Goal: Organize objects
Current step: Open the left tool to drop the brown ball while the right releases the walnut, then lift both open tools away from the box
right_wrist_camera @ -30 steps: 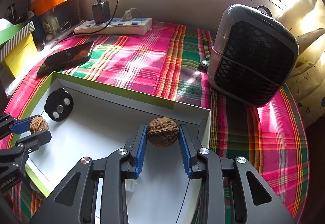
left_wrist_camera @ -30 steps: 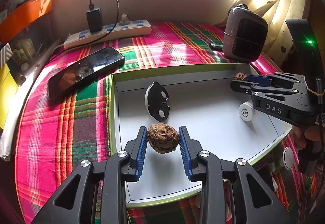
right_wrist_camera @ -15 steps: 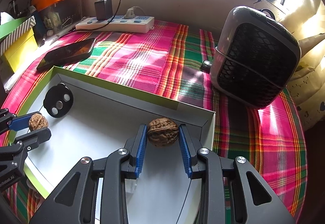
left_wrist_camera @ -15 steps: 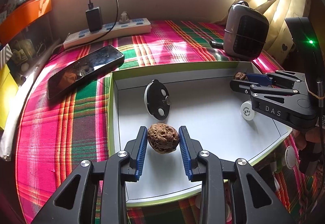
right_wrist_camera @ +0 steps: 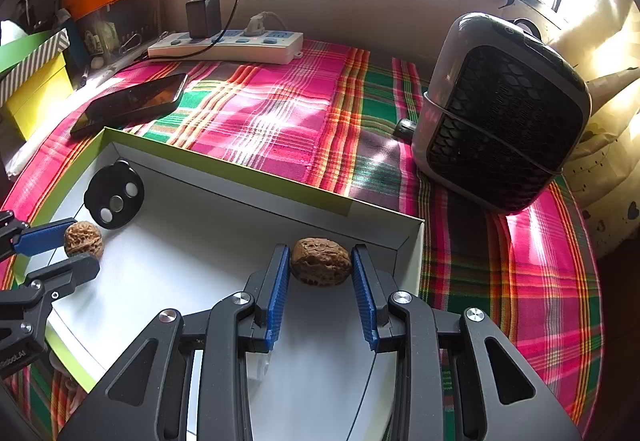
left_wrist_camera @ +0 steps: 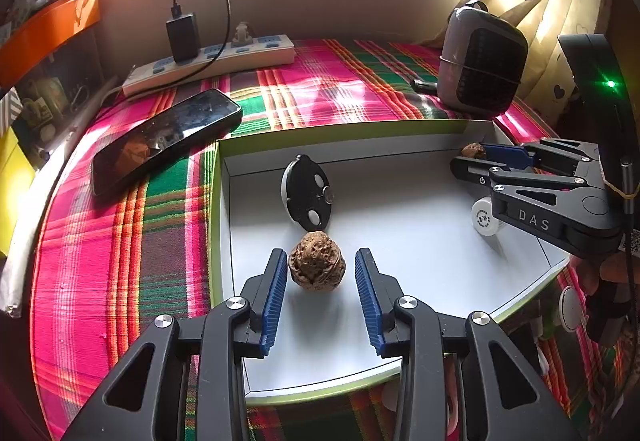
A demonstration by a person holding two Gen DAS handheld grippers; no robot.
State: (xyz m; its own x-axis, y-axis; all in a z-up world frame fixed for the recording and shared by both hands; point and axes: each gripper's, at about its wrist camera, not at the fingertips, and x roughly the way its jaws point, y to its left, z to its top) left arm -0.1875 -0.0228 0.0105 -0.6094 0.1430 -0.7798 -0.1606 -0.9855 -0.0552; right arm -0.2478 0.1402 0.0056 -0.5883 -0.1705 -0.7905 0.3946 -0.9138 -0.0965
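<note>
Releasing walnuts into the white box [left_wrist_camera: 400, 145]. Left gripper [left_wrist_camera: 321, 297] standing slightly open around the near-left walnut [left_wrist_camera: 317, 261], resting on the floor, gaps both sides. Right gripper [right_wrist_camera: 321, 283] pinching the far-right walnut [right_wrist_camera: 321, 261], seemingly touching down. Next, probably: opening right, withdrawing both.

Phone [left_wrist_camera: 164, 139], power strip [left_wrist_camera: 212, 61], heater [left_wrist_camera: 480, 61].
</note>
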